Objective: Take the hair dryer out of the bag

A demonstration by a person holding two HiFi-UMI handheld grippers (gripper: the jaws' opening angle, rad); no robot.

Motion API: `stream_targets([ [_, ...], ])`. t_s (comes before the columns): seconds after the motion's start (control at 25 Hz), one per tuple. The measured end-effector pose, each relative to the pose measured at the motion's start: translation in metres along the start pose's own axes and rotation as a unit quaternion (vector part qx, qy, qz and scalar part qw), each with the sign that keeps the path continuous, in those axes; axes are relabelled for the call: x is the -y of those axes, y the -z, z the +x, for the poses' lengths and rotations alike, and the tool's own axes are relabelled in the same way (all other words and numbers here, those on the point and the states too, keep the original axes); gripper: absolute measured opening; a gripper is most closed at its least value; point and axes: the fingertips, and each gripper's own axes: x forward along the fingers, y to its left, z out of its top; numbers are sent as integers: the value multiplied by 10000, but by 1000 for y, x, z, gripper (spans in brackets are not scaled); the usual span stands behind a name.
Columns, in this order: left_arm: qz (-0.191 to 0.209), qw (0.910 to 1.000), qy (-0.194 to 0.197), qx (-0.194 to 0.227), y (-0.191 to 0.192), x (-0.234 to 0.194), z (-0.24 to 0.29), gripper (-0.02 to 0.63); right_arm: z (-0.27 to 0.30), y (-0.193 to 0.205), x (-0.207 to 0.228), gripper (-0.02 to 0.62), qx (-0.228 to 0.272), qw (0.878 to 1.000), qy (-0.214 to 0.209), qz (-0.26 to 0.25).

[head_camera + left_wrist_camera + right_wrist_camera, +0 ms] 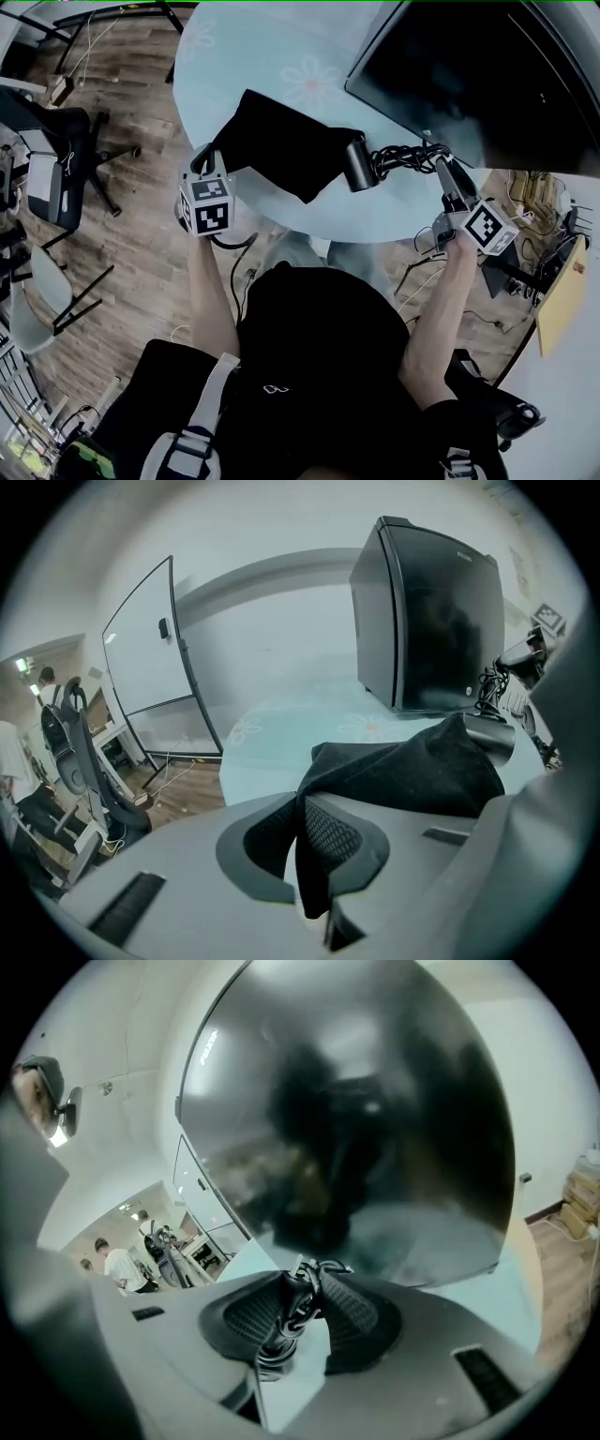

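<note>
The left gripper (309, 855) is squeezed tight on the black bag (281, 141). The right gripper (300, 1312) holds the curly cord (403, 155) beside the bag's mouth, where the hair dryer (356, 161) pokes out. I think the thin cord could slip, or the dryer could bump the monitor (478, 75) behind the bag.

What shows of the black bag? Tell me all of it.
The black bag is soft, matte cloth, lying slack and creased on the pale blue table. The left gripper pinches a corner at the end away from its opening, jaws shut on the fabric. At the open end the dark hair dryer sticks out, so the bag is only partly around it. No print or fastening can be made out.
</note>
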Motion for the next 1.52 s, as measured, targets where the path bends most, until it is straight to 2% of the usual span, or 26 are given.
stream_targets([
  [0.2,40,9999,-103,-94,10,5,-1,18,-14,1,23,135,282,9980,424,370],
  [0.32,58,9999,12,-150,16,14,-3,21,-31,9,36,135,392,9962,577,520],
  [0.4,52,9998,73,-177,20,15,-4,52,-41,15,42,135,457,9948,673,606],
  [0.6,33,9998,93,-192,26,20,-11,52,-66,37,54,133,521,9907,876,898],
  [0.88,181,9998,121,-29,23,33,-33,52,-93,68,57,133,652,9872,931,1118],
  [1.04,267,9995,166,38,31,31,-56,52,-111,99,42,130,743,9842,923,1313],
  [1.28,527,9976,348,272,40,38,-105,52,-124,154,-6,121,725,9843,736,1432],
  [1.52,335,9967,552,498,53,48,-147,52,-111,205,-58,124,122,9944,463,939],
])
